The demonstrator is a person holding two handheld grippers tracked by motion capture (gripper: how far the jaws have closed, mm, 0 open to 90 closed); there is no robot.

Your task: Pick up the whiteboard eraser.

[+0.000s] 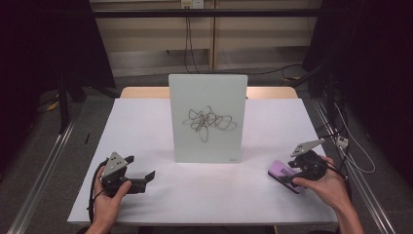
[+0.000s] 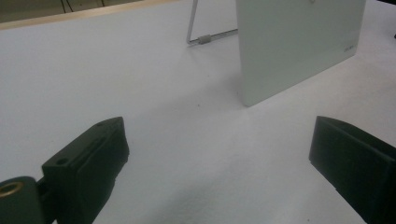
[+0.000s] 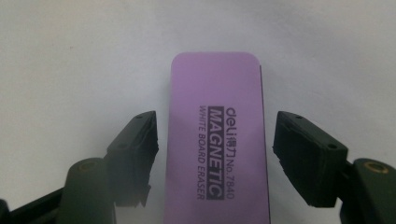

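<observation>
With the right tongs (image 3: pixel 215 140) spread wide astride the purple eraser (image 3: pixel 217 140) lying at the desk's (image 1: pixel 160 195) four o'clock, an off-centre squeeze could skid it, while the left tongs (image 2: pixel 219 154) gape empty.

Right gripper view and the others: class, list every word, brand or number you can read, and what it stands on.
"deli" with two Chinese characters: purple eraser.
"MAGNETIC": eraser.
"WHITE BOARD ERASER": eraser.
"No. 7840": eraser.
Small mark at the whiteboard corner: too small to read.
Scribble on the whiteboard: not words.
</observation>
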